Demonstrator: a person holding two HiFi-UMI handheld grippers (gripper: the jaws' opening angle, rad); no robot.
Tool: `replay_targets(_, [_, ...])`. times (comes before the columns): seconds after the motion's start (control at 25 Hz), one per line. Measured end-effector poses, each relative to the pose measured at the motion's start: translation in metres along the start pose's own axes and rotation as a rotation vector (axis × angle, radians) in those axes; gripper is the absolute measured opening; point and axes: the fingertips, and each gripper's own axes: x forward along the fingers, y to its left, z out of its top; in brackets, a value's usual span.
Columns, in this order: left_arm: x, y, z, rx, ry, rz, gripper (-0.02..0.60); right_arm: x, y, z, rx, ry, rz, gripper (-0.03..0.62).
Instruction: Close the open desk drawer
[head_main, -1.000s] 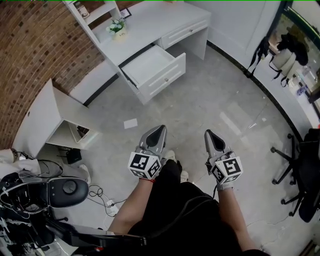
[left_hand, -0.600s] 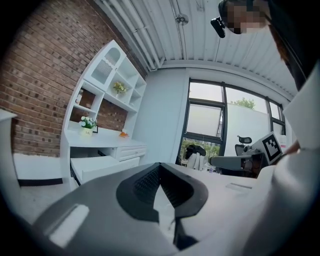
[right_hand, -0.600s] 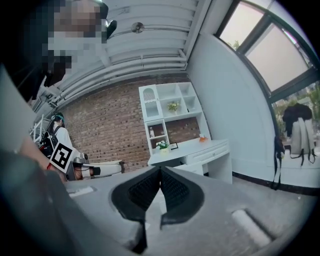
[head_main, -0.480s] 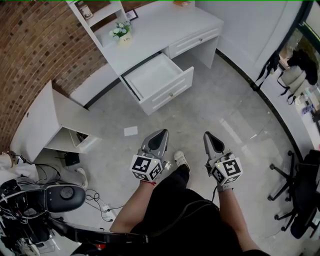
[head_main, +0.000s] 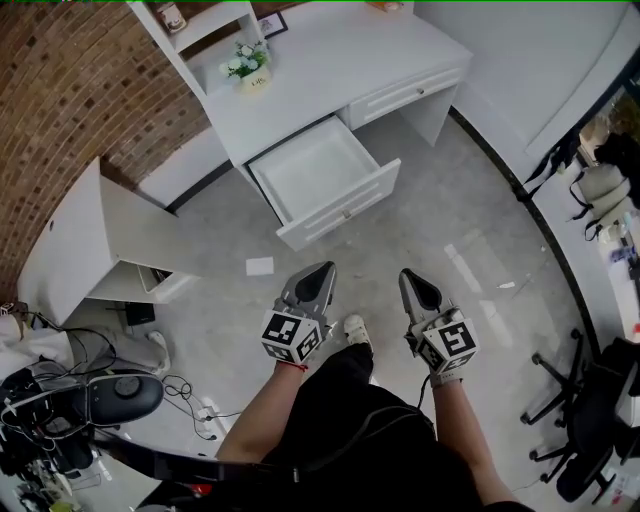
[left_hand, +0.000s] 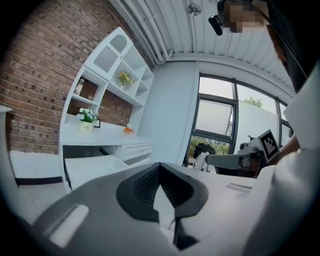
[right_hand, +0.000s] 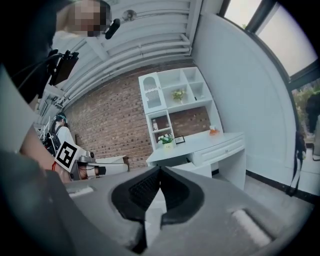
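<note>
Head view, left to right:

- A brick wall (head_main: 60, 100) is seen in the upper left of the frame.
- A low white cabinet (head_main: 85, 235) is noted below it at the left edge.
- A small sheet of paper (head_main: 259, 266) lies flat on the grey floor (head_main: 470, 210), left of centre.
- The left gripper (head_main: 318, 275) is held just left of centre, low over the floor. In the left gripper view its jaws are brought together at the tips and nothing is held between them.
- A potted plant (head_main: 247, 65) stands on the white surface (head_main: 330, 55) at the top of the frame.
- The drawer (head_main: 325, 180) is found in the upper centre. It is pulled well out from under the white surface, its interior is bare, and its front panel is turned toward the grippers. It is well apart from both.
- The right gripper (head_main: 413, 288) is held just right of centre, beside the left gripper and apart from it. In the right gripper view its jaws are likewise met at the tips, with nothing grasped.
- A black office chair (head_main: 590, 420) is seen at the lower right edge.
</note>
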Motion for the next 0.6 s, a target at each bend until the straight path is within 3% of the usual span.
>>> replay_targets(0.36, [0.053, 0.039, 0.007, -0.011, -0.003, 0.022, 0.002, 0.055, -0.043, -0.003, 0.001, 0.064, 0.029, 0.000])
replay_targets(0.6, [0.052, 0.052, -0.002, -0.039, 0.001, 0.056, 0.002, 0.085, -0.035, -0.018, 0.034, 0.120, 0.081, 0.000])
